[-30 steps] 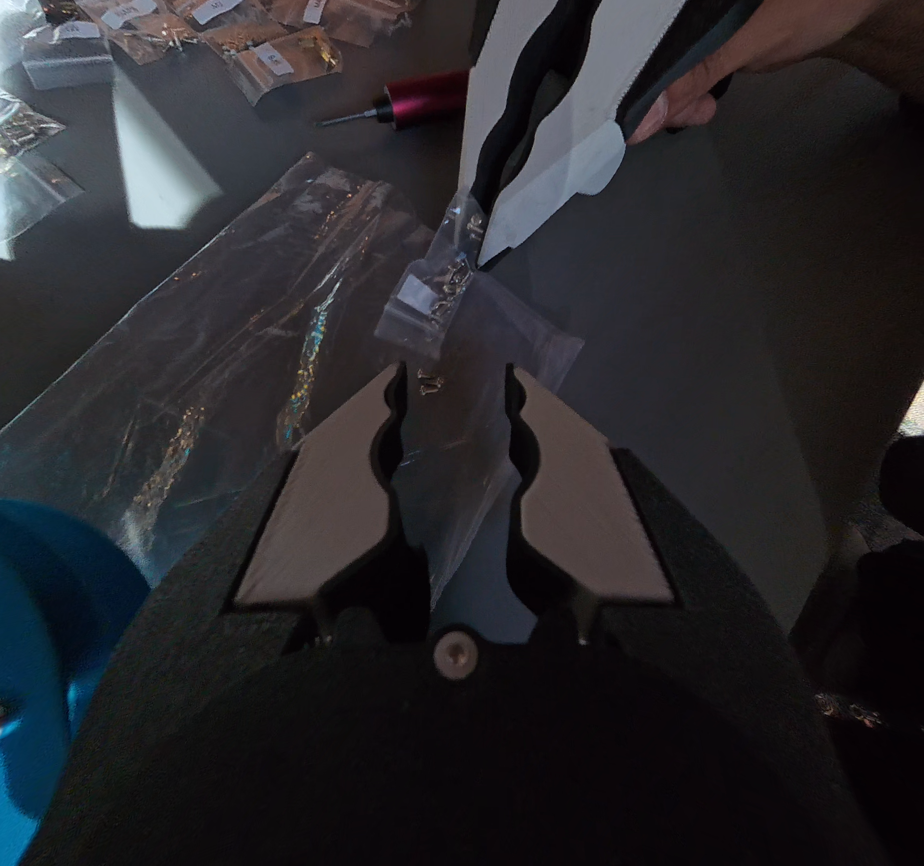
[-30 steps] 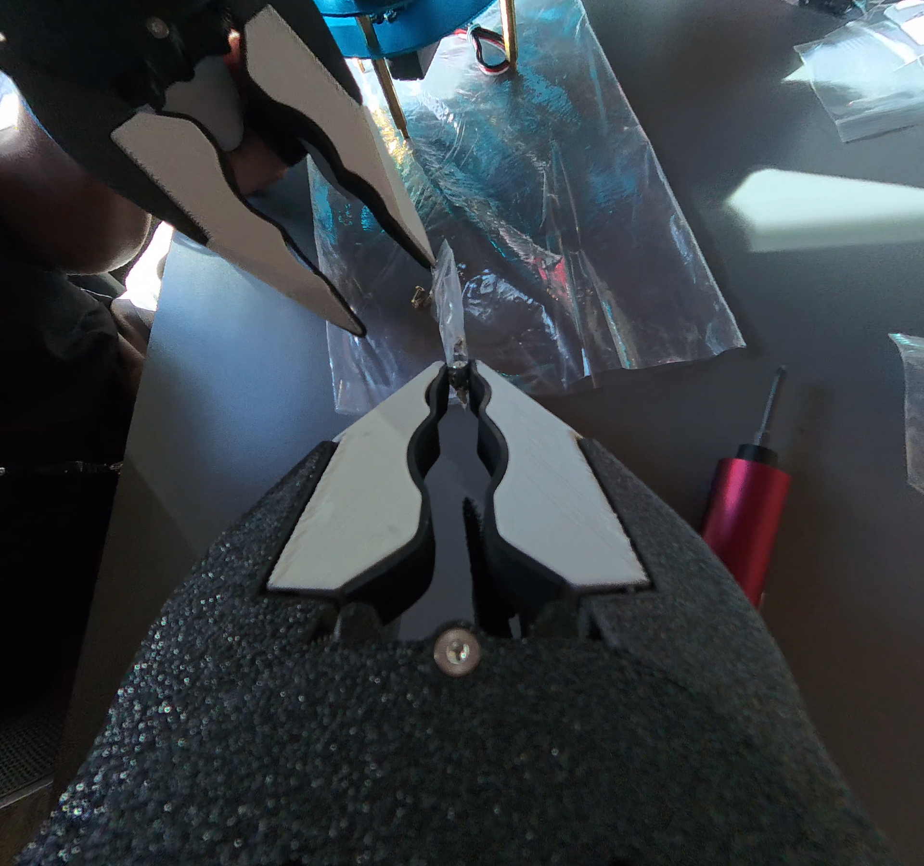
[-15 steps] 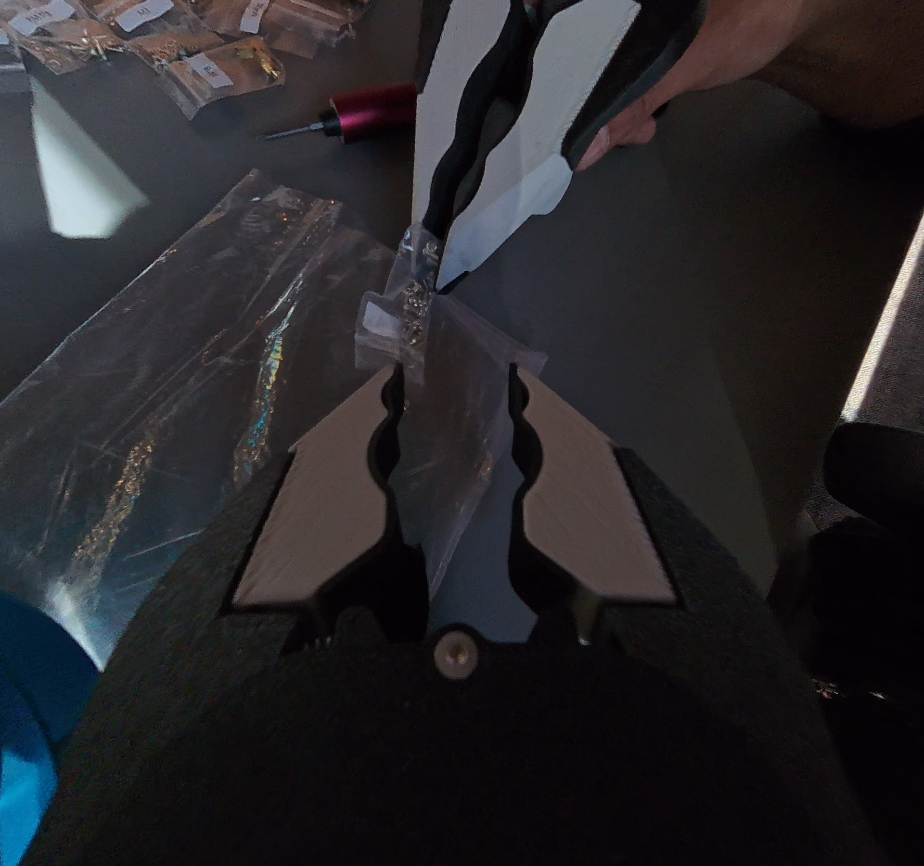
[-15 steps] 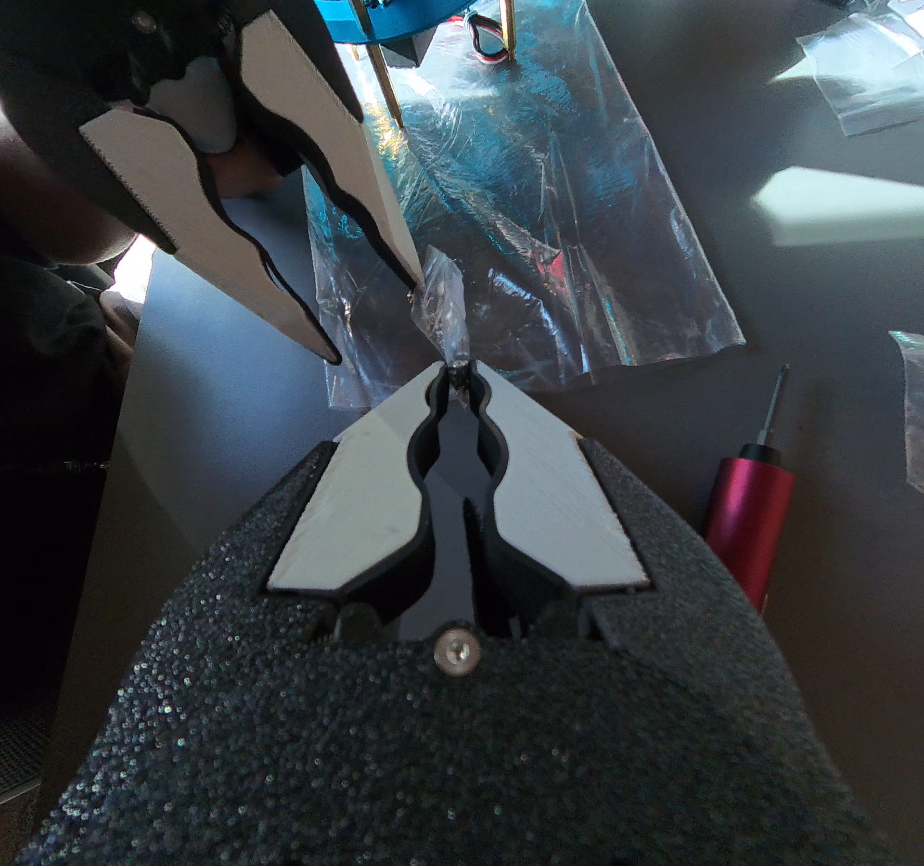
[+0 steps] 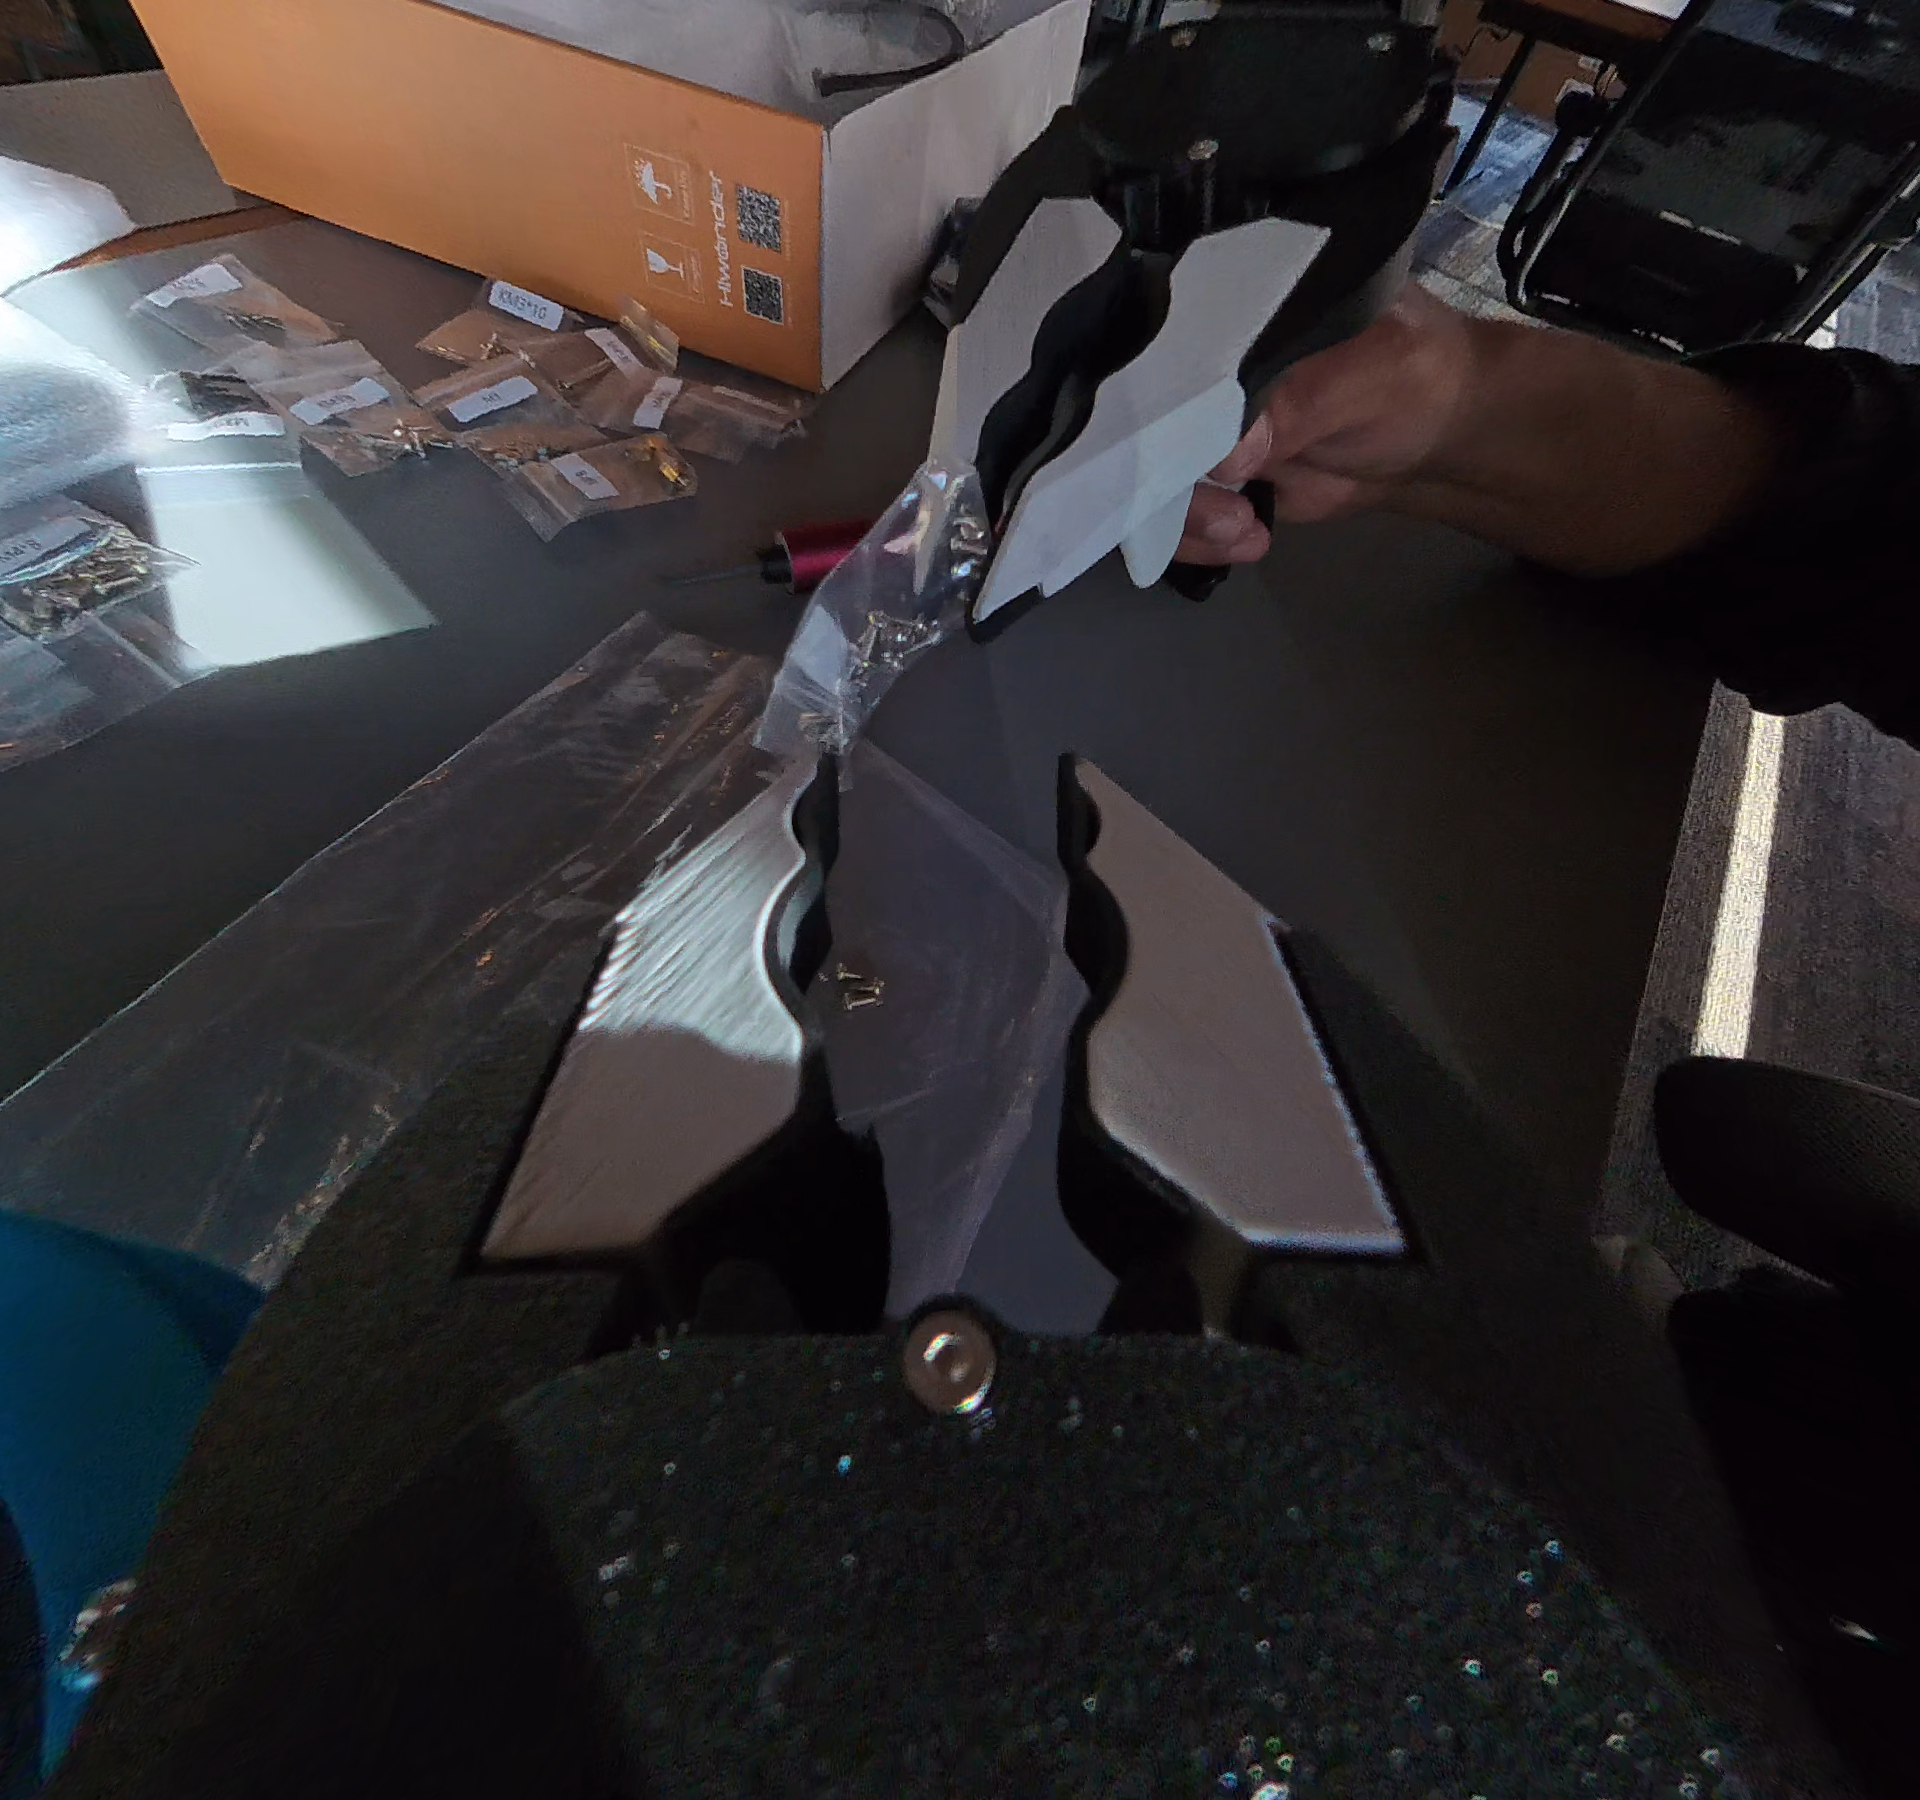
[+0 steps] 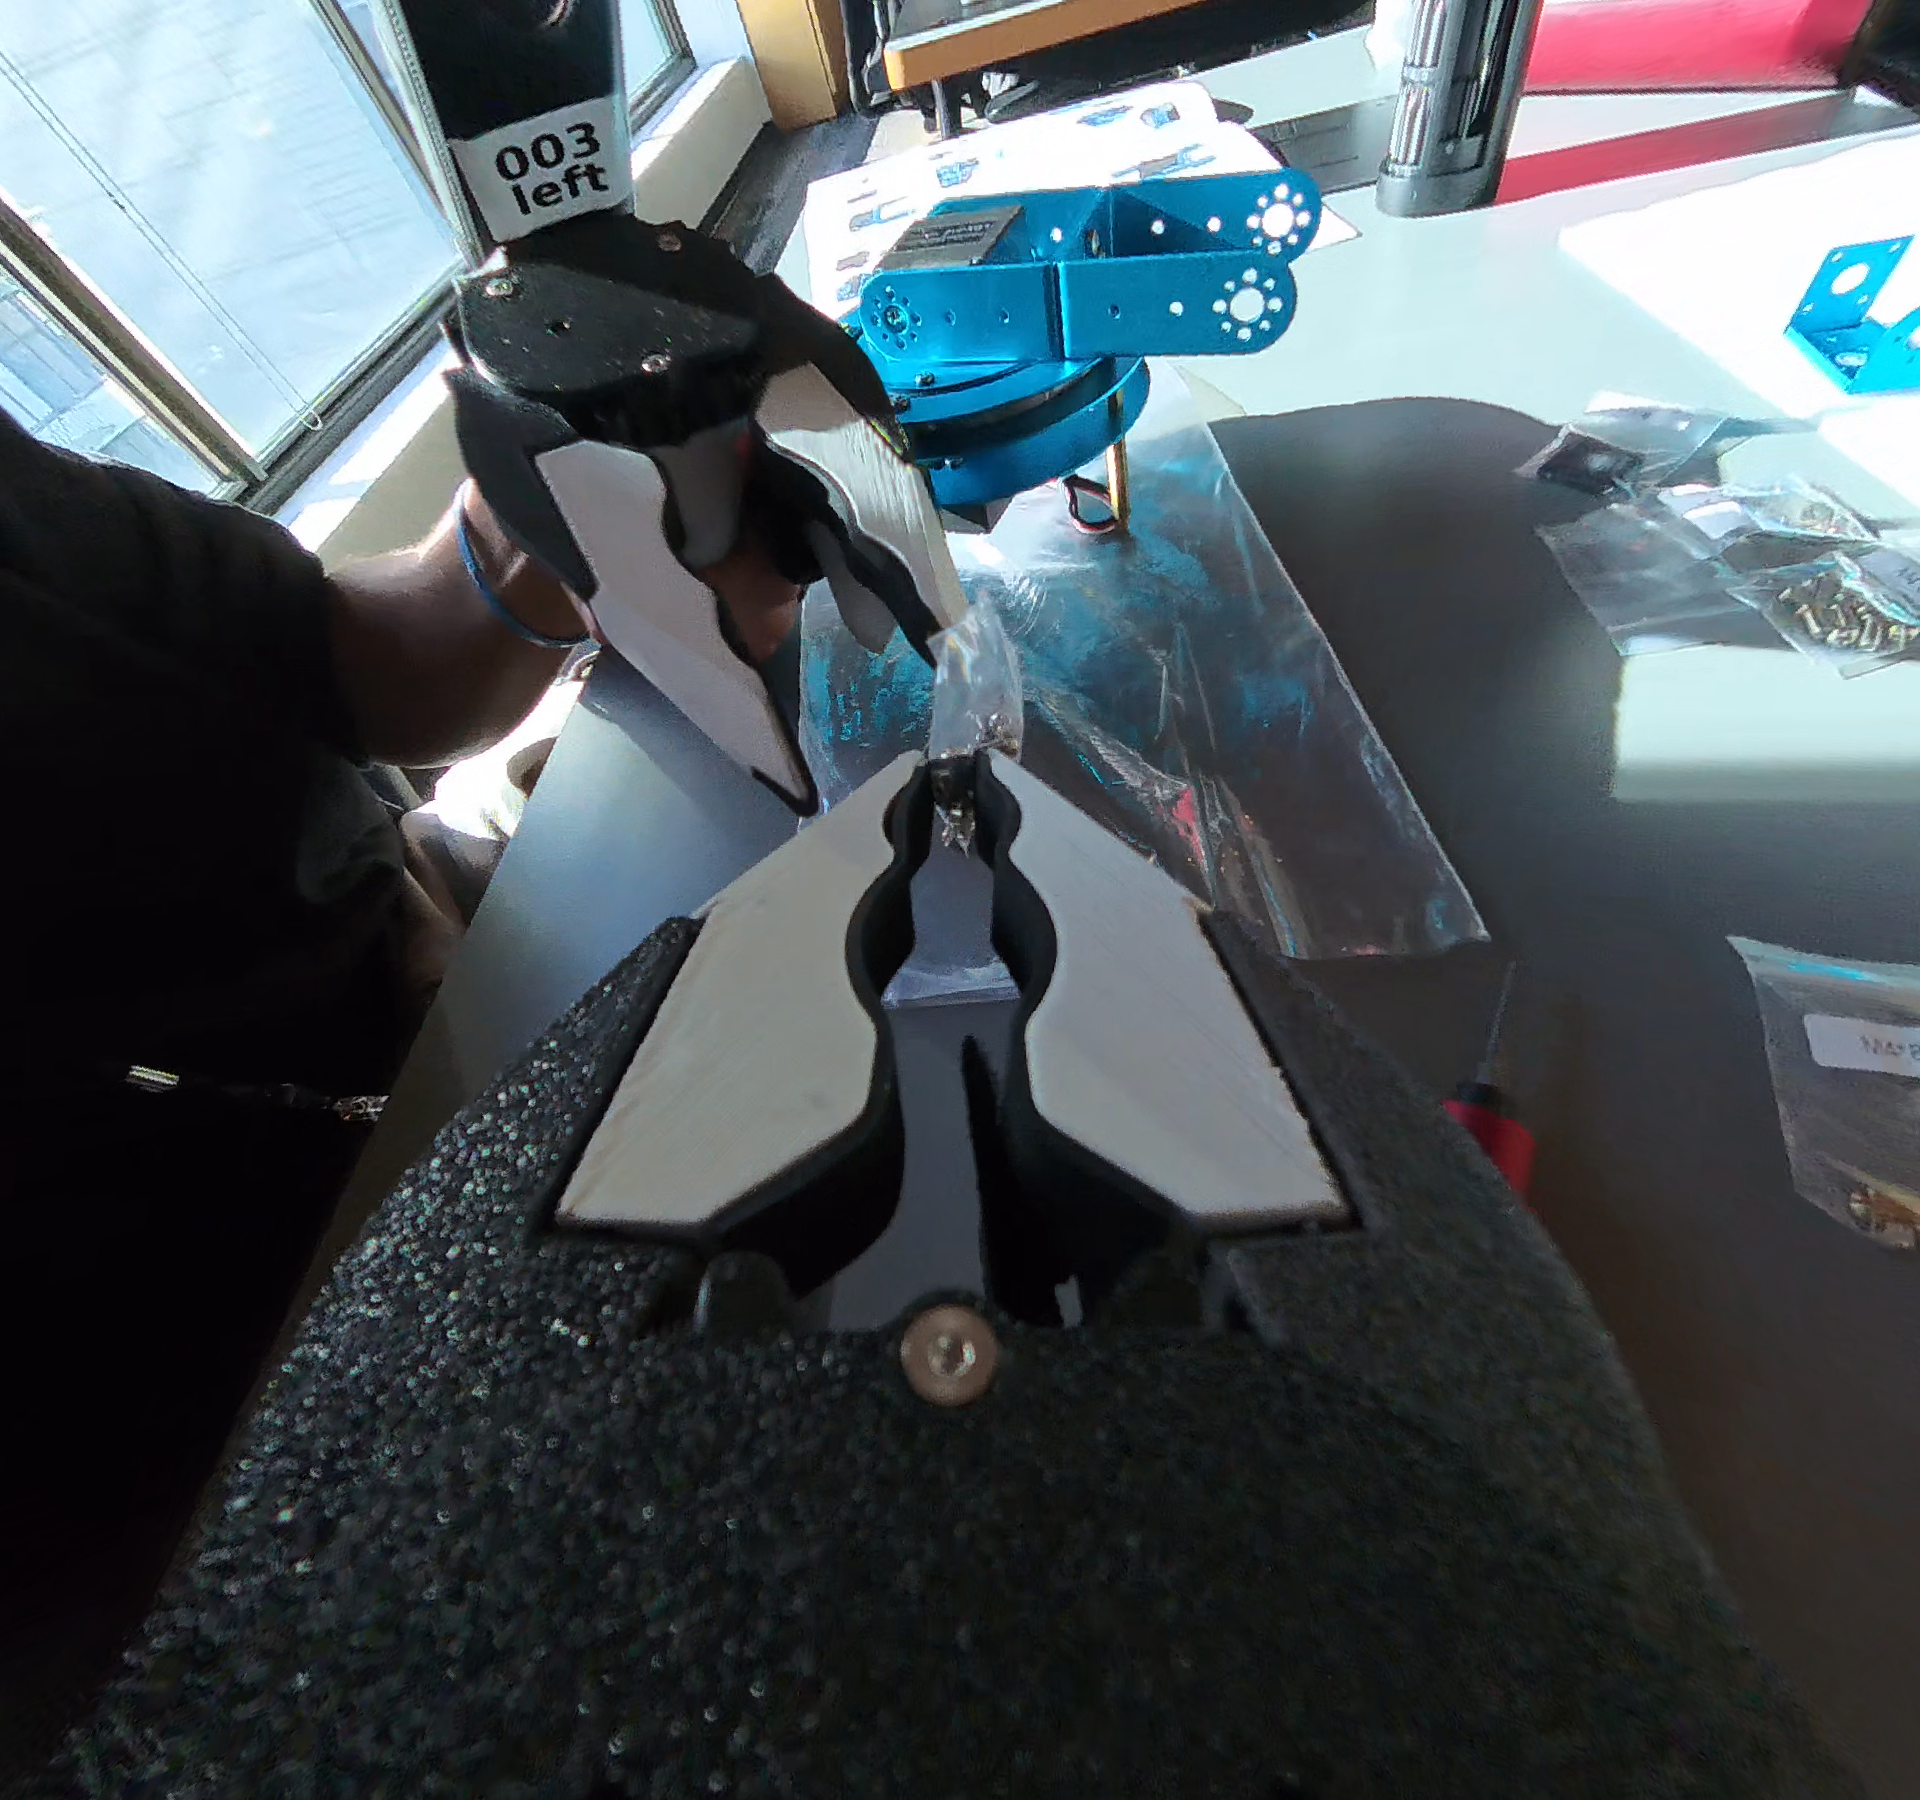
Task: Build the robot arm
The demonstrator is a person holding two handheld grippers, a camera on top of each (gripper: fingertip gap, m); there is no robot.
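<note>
A small clear plastic bag of screws [image 5: 883, 607] hangs between the two grippers above the dark table [image 5: 1299, 815]. My right gripper [image 6: 961, 774] is shut on one end of the bag [image 6: 971, 680]; it also shows in the left wrist view [image 5: 982, 607], held by a hand. My left gripper [image 5: 945, 774] is open, and the bag's clear lower part lies loosely between its fingers with a few screws [image 5: 857, 987] in it. In the right wrist view the left gripper [image 6: 873, 722] is open, with one fingertip [image 6: 940, 628] touching the bag's far end.
An orange and white box [image 5: 499, 119] stands at the back, with several small bags of screws [image 5: 499, 400] before it. A red screwdriver [image 5: 821, 545] and a large clear plastic sheet [image 5: 364, 919] lie on the table. A blue metal turntable assembly [image 6: 1039, 337] stands behind the left gripper. Left and right tips are no more than a few centimetres apart.
Both grippers have tilted up, so the box and the room now show. The right gripper still pinches the bag. The left stays open, with the bag deeper between its fingers.
</note>
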